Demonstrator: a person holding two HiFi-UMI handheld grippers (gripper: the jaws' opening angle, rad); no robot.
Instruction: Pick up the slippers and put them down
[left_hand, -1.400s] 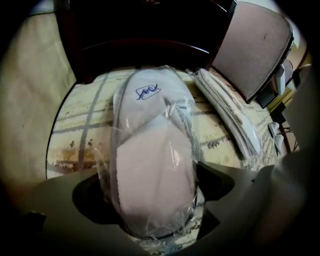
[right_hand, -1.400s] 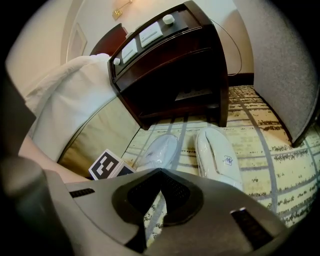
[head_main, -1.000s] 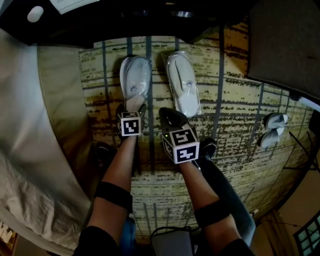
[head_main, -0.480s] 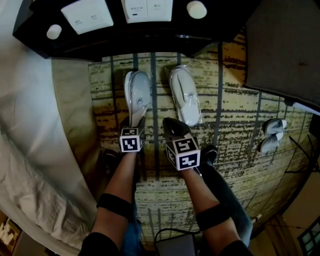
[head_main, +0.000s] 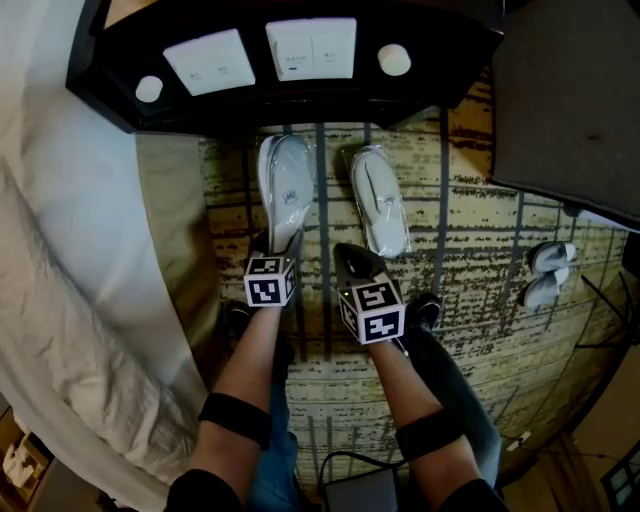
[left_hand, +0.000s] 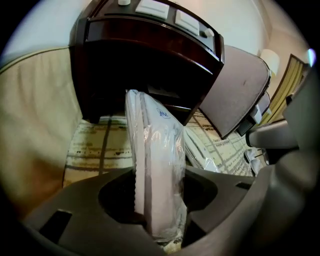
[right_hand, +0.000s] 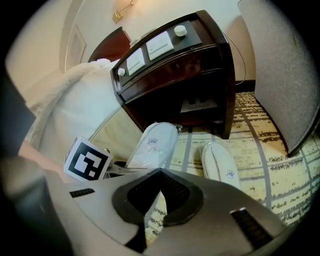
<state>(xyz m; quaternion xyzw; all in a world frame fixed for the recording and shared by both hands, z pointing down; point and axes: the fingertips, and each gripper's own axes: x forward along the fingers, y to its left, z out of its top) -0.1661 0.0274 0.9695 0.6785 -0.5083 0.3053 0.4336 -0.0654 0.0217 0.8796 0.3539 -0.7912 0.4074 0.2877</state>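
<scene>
Two white slippers in clear plastic wrap are in front of a nightstand on the patterned carpet. My left gripper (head_main: 280, 240) has its jaws closing on the heel end of the left slipper (head_main: 285, 190), which is tilted up off the carpet. In the left gripper view this slipper (left_hand: 155, 160) stands on edge between the pads of the left gripper (left_hand: 159, 210). The right slipper (head_main: 380, 205) lies flat on the carpet. My right gripper (head_main: 352, 255) hovers just short of its heel, shut with nothing in it. The right gripper view shows the right gripper (right_hand: 159, 200) above both slippers (right_hand: 152, 145) (right_hand: 220, 162).
A dark wooden nightstand (head_main: 290, 85) with switch panels stands right behind the slippers. A bed with white linen (head_main: 60, 250) fills the left. A grey upholstered seat (head_main: 570, 100) is at the upper right. Another slipper pair (head_main: 545, 272) lies at the right. The person's shoe (head_main: 420, 305) is beside my right gripper.
The left jaws have closed on the left slipper's heel and raised it off the carpet. Both grippers have risen. The head view has tipped toward the nightstand.
</scene>
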